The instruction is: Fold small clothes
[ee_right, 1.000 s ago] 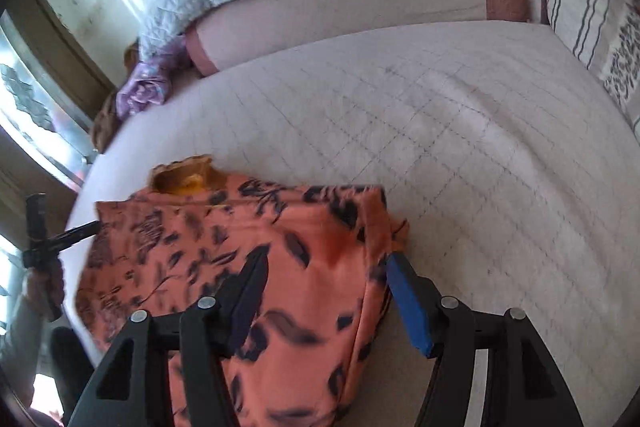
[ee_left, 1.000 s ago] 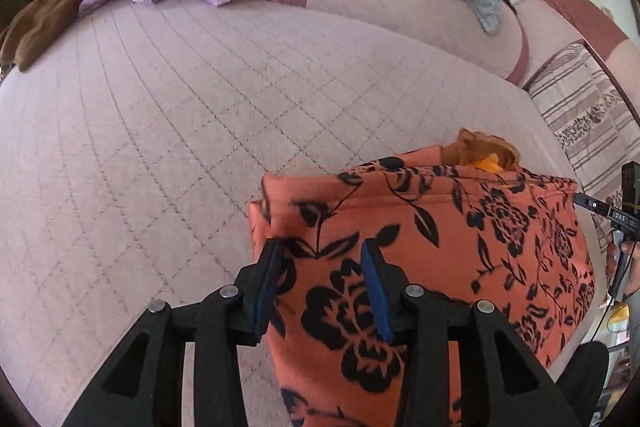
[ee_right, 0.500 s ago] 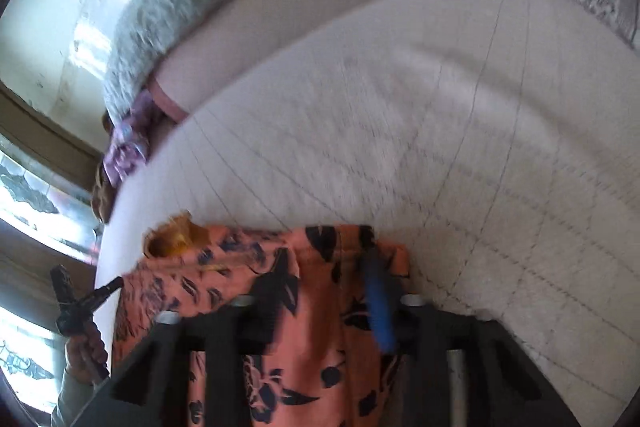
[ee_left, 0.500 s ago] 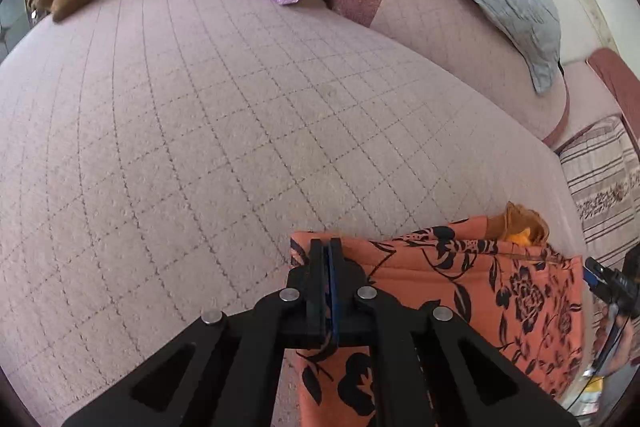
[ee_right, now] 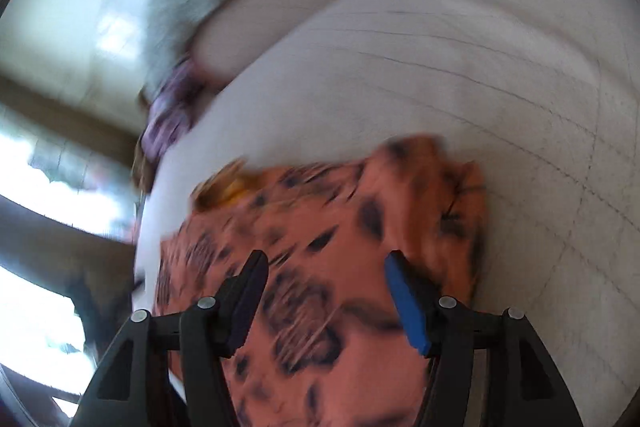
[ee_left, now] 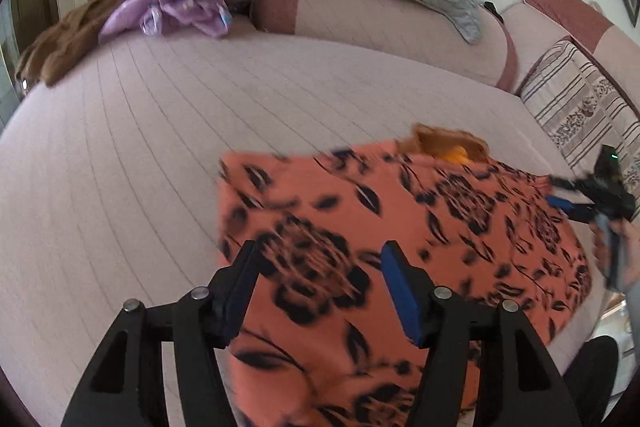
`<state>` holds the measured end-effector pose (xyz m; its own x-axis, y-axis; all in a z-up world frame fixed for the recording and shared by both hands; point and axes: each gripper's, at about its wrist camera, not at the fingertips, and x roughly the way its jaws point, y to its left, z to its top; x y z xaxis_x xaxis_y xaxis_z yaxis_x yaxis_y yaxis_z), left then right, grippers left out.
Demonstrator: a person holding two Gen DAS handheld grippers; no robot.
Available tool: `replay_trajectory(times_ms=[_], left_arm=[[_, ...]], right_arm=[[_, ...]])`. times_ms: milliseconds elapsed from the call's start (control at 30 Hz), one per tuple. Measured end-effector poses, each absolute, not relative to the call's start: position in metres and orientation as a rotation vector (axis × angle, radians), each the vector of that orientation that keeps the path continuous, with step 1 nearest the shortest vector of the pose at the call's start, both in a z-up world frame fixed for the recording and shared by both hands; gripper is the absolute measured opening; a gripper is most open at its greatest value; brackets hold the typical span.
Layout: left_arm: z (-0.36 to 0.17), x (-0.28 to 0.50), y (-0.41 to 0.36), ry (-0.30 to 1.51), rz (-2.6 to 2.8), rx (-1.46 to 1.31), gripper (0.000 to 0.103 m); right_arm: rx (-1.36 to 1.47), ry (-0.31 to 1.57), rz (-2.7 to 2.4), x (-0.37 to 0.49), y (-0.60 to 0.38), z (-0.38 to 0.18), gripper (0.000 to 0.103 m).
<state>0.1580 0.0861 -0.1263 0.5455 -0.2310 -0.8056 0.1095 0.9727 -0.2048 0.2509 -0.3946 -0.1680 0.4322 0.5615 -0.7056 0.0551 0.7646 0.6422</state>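
your left gripper [ee_left: 318, 291] and right gripper [ee_right: 324, 301] are both spread wide and hold nothing. the orange flowered garment [ee_left: 400, 227] lies on the pink bed cover [ee_left: 160, 147], directly under and ahead of both. it looks folded at least once (the right view is blurred); probably another fold is left.

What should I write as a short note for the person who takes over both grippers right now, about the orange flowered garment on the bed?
Left gripper: open, holding nothing, over the near left part of the orange flowered garment.
Right gripper: open, empty, over the garment's right part; this view is blurred.
Garment: lies on the pink quilted bed, in a roughly rectangular shape; right edge looks bunched.
Done: it appears partly folded, now released.
Left: probably smooth the bunched edge, then fold again.
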Motion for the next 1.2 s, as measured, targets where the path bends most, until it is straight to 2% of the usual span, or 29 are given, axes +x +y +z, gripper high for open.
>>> replay_trajectory(times_ms=[100, 167, 300, 433, 500, 533, 700, 800, 900, 967, 1067, 1200], left_arm=[[-0.129, 0.141, 0.08, 0.99, -0.19, -0.119, 0.063], [-0.132, 0.134, 0.078, 0.99, -0.194, -0.111, 0.063], [-0.138, 0.131, 0.076, 1.004, -0.195, -0.134, 0.063], [-0.141, 0.128, 0.068, 1.008, -0.179, -0.107, 0.063], [-0.138, 0.125, 0.069, 1.009, -0.172, -0.118, 0.063], [-0.136, 0.122, 0.07, 1.0, -0.172, -0.129, 0.063], [-0.124, 0.106, 0.068, 0.966, -0.155, -0.18, 0.064], [-0.119, 0.093, 0.062, 0.944, -0.166, -0.226, 0.066], [-0.12, 0.084, 0.053, 0.941, -0.173, -0.251, 0.069], [-0.124, 0.081, 0.043, 0.958, -0.191, -0.252, 0.069], [-0.123, 0.078, 0.027, 0.972, -0.22, -0.241, 0.069], [-0.116, 0.078, 0.008, 0.941, -0.233, -0.214, 0.069]], right_arm=[[0.814, 1.034, 0.223, 0.254, -0.422, -0.172, 0.063], [0.687, 1.01, 0.216, 0.244, -0.409, -0.152, 0.065], [0.613, 0.985, 0.364, 0.228, -0.385, -0.13, 0.069], [0.607, 1.057, 0.266, 0.251, -0.395, -0.16, 0.069], [0.829, 1.021, 0.163, 0.248, -0.431, -0.175, 0.066], [0.874, 0.978, 0.156, 0.24, -0.438, -0.169, 0.067], [0.647, 0.911, 0.194, 0.175, -0.411, -0.112, 0.068], [0.689, 0.888, 0.212, 0.117, -0.387, -0.103, 0.068], [0.785, 0.898, 0.171, 0.062, -0.369, -0.12, 0.072], [0.888, 0.943, 0.144, 0.034, -0.361, -0.152, 0.072], [1.019, 0.935, 0.09, 0.026, -0.367, -0.18, 0.072], [1.085, 0.869, 0.052, 0.055, -0.373, -0.185, 0.071]])
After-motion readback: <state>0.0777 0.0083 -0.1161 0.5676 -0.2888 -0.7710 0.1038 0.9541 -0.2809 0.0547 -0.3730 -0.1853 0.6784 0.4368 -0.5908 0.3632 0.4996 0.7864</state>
